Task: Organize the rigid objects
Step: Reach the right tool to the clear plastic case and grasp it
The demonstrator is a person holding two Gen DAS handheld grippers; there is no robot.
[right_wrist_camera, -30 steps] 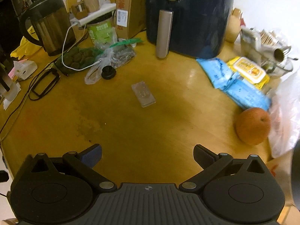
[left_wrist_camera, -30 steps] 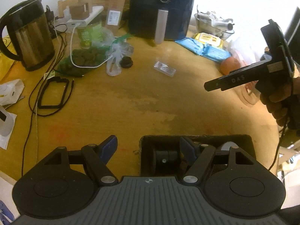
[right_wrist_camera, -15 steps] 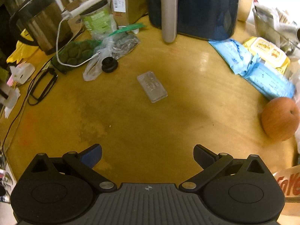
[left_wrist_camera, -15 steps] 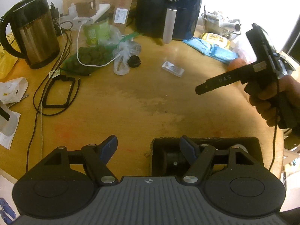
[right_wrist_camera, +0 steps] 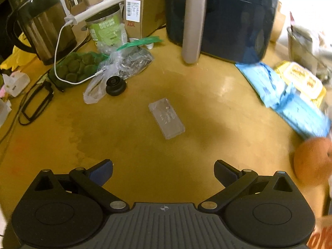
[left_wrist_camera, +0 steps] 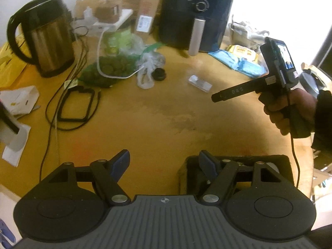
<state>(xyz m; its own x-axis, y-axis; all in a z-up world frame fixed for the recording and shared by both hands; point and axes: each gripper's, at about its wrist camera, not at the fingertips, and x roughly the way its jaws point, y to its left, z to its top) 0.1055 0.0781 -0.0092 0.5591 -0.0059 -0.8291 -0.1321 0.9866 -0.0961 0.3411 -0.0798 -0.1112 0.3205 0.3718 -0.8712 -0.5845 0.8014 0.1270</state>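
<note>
A small clear plastic case (right_wrist_camera: 166,120) lies flat in the middle of the yellow table (right_wrist_camera: 145,155), ahead of my right gripper (right_wrist_camera: 163,171), which stands open and empty above the tabletop. The same clear case (left_wrist_camera: 199,82) shows in the left wrist view, far ahead. My left gripper (left_wrist_camera: 165,164) is open with nothing between its fingers; its right finger hangs over a black open box (left_wrist_camera: 238,172) at the table's near edge. A hand holds the right gripper (left_wrist_camera: 216,98), seen side-on at the right. A black round cap (right_wrist_camera: 115,85) sits beside a plastic bag.
A steel kettle (left_wrist_camera: 44,47), dark air fryer (right_wrist_camera: 224,16), green can (right_wrist_camera: 106,30), cardboard box (right_wrist_camera: 137,6), bagged green pieces (right_wrist_camera: 76,68) and looped cables (left_wrist_camera: 75,105) crowd the back and left. Blue wipe packs (right_wrist_camera: 280,95) and an orange fruit (right_wrist_camera: 313,161) lie at the right.
The right gripper has come down and forward toward the clear case, which now looks larger and nearer. The left gripper has drifted slightly, still open over the black box.
</note>
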